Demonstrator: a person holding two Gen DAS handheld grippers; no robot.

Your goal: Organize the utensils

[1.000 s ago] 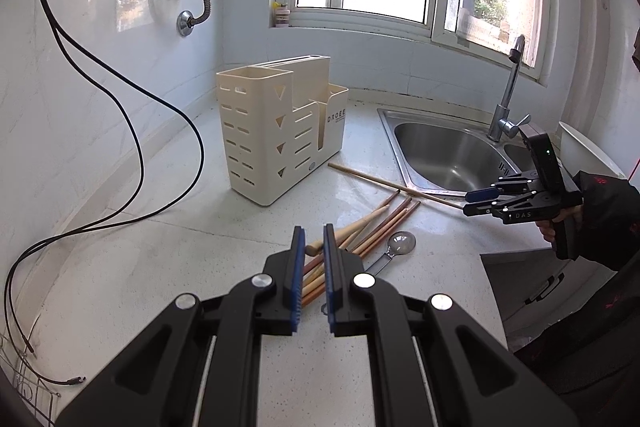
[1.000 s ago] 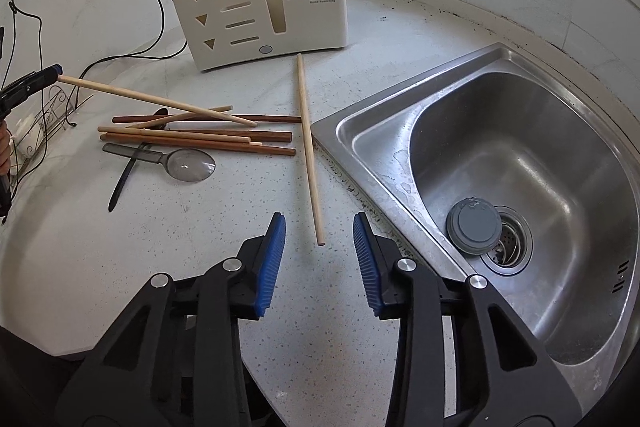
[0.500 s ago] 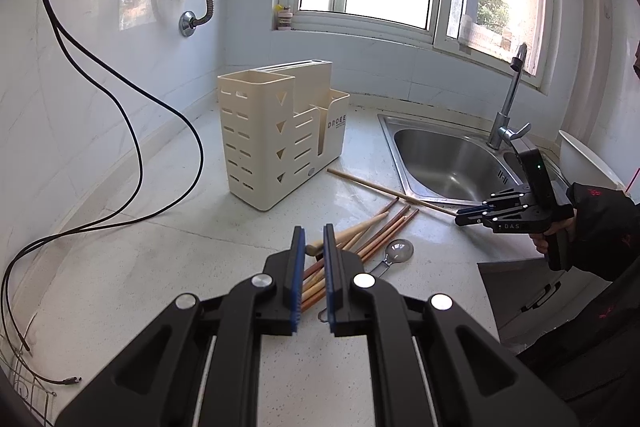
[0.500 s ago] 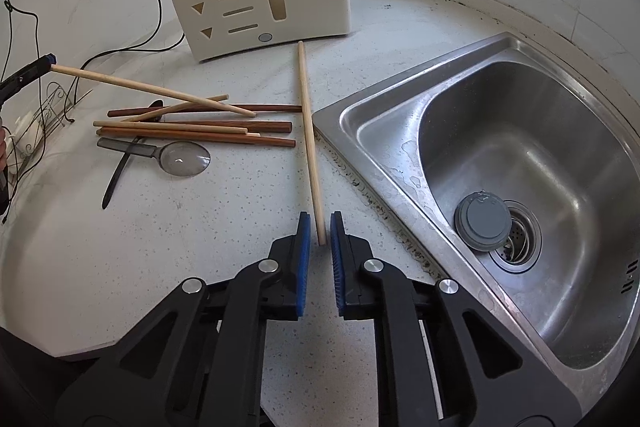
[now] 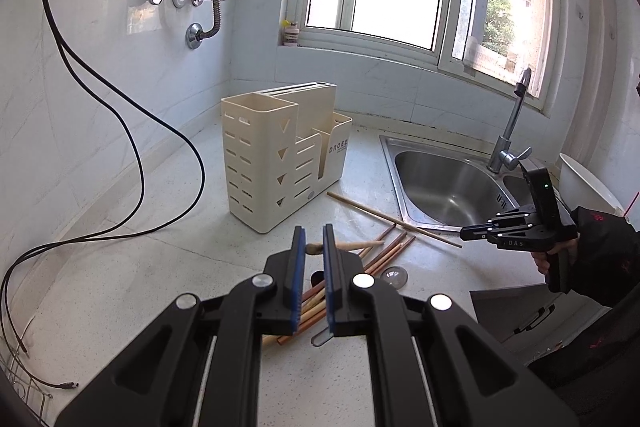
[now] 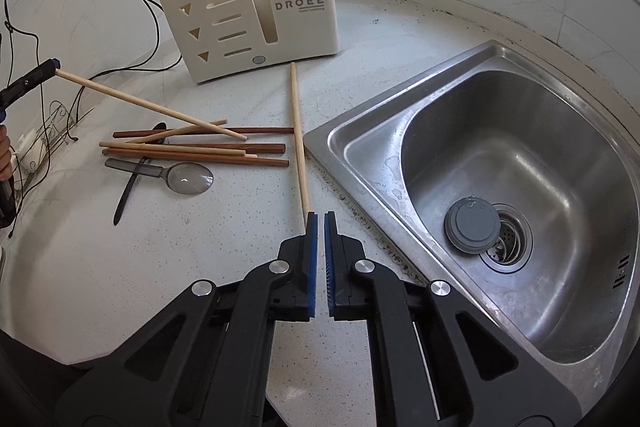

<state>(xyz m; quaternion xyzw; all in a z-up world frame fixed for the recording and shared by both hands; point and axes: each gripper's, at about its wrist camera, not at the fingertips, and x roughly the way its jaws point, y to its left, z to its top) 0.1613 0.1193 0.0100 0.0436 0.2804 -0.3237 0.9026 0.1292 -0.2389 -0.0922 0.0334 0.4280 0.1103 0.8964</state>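
The right gripper (image 6: pixel 320 223) has just closed on the chopstick (image 6: pixel 297 131) at six o'clock, ready for lifting, while the left gripper (image 5: pixel 311 247) holds another chopstick (image 6: pixel 148 105).

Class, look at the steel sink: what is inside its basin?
Inside the sink a grey stopper lies tilted beside the drain strainer, covering part of it. Nothing else shows; the near wall is hidden by the rim.

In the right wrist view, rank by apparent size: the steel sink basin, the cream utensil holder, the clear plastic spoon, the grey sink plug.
1. Stainless steel sink basin, largest.
2. Cream plastic utensil holder; it stands farther back, so its true size is less sure.
3. Clear plastic spoon and round grey sink plug look alike; not ranked.
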